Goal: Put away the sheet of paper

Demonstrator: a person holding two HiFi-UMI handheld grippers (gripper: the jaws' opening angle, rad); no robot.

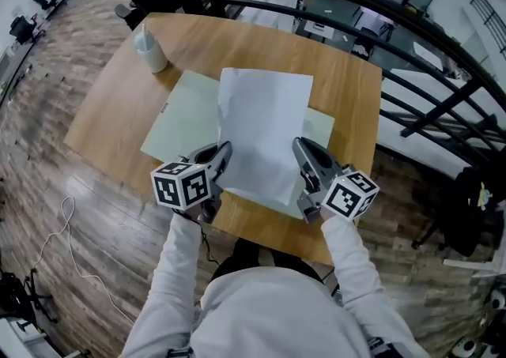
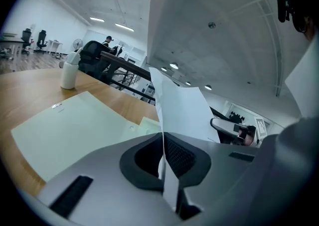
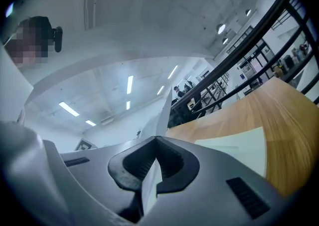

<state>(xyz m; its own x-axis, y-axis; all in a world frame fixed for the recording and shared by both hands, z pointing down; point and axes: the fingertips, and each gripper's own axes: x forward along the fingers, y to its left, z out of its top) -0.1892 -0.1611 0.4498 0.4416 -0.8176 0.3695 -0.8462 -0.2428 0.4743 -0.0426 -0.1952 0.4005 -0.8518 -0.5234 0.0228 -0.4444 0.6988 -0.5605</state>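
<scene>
1. Left gripper [image 1: 224, 151] [image 2: 162, 137]: jaws closed on the left edge of the sheet [image 1: 265, 135] [image 2: 182, 105]; in its own view the paper runs as a thin strip between the two dark pads.
2. Right gripper [image 1: 299, 145] [image 3: 155, 142]: jaws likewise closed on the sheet [image 3: 151, 182], at its right edge; the paper stands on edge between the pads.
3. The sheet spans from one gripper to the other and reaches away beyond their tips; in both gripper views it bows up overhead; by the left gripper it is lifted off what lies beneath.
4. Green mat [image 1: 183, 115] [image 2: 75, 125] [image 3: 239, 150]: flat on the table [image 1: 237, 40] [image 2: 25, 85] [image 3: 284, 115], under the sheet; it shows bare to the left of the left gripper and a little to the right of the right one.
5. Cup [image 1: 150, 52] [image 2: 70, 70]: white, upright, well beyond the left gripper and to its left, near the table's far corner, apart from the mat.
6. Railing [image 1: 356, 1]: dark bars past the table's far edge, ahead of both grippers.
7. Each gripper's marker cube sits at its near end, above a white sleeve.
8. Cable [image 1: 63, 230]: pale loop on the wood floor, well left of the left gripper.
</scene>
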